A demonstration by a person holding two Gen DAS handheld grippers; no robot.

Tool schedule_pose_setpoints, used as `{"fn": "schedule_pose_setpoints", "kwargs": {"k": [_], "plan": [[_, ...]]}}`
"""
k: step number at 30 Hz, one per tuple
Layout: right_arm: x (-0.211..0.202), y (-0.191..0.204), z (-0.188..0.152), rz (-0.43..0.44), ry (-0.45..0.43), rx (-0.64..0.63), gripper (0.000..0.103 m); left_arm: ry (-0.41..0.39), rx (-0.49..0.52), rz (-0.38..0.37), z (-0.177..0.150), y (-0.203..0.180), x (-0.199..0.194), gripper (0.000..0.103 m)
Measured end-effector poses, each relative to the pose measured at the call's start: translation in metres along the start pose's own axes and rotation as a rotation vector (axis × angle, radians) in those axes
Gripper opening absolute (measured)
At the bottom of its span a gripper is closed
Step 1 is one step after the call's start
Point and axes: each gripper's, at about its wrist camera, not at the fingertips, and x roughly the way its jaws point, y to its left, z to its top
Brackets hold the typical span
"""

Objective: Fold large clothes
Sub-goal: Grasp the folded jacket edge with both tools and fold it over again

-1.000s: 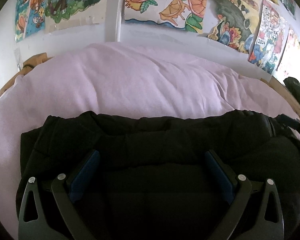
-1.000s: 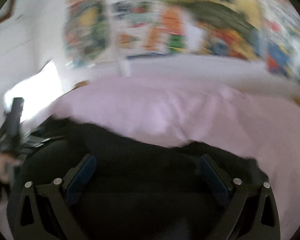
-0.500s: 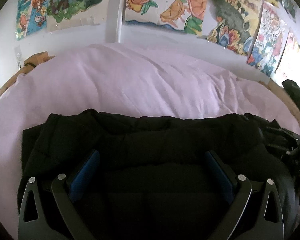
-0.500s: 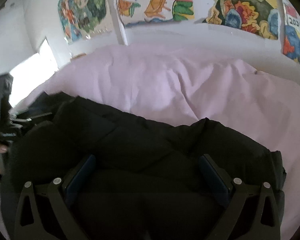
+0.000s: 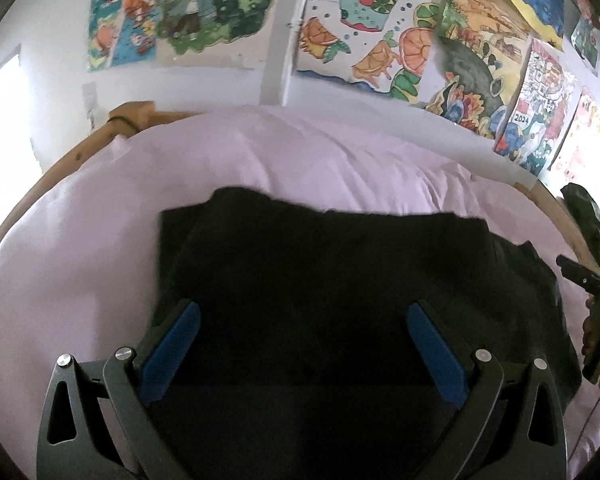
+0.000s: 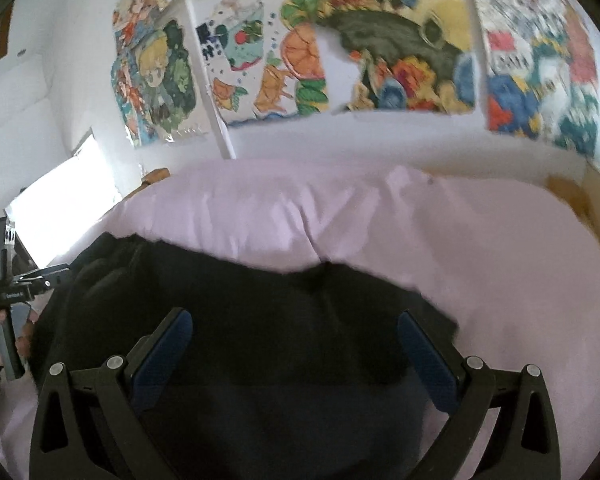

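Lilac bedsheet (image 5: 300,160) under seemingly folded black jacket (image 5: 340,280).

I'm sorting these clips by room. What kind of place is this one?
Most likely a child's bedroom: a wooden-framed bed with a pale lilac sheet fills the view, colourful hand-painted pictures cover the white wall behind it, and a black padded jacket lies on the sheet.

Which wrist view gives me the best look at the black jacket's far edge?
The left wrist view: the jacket is sharp there, its far edge running straight across the pink sheet. The right wrist view is motion-blurred; the jacket shows an uneven edge.
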Motion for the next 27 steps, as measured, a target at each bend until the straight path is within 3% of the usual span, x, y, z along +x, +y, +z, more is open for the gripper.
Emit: {"fn": "schedule_pose_setpoints", "kwargs": {"k": [5, 14, 22, 27], "plan": [[-0.014, -0.017, -0.037, 0.008, 0.053, 0.07, 0.103, -0.011, 0.005, 0.031, -0.022, 0.023, -0.027, 0.102], [-0.001, -0.047, -0.063, 0.035, 0.136, 0.184, 0.103, 0.059, 0.002, -0.176, -0.054, 0.052, -0.029, 0.102], [0.007, -0.056, -0.071, 0.036, 0.163, 0.198, 0.103, 0.133, 0.054, -0.14, -0.058, 0.048, -0.006, 0.102], [0.018, -0.069, -0.081, 0.119, 0.203, 0.236, 0.103, 0.179, 0.06, -0.229, -0.061, 0.056, 0.007, 0.102]]}}
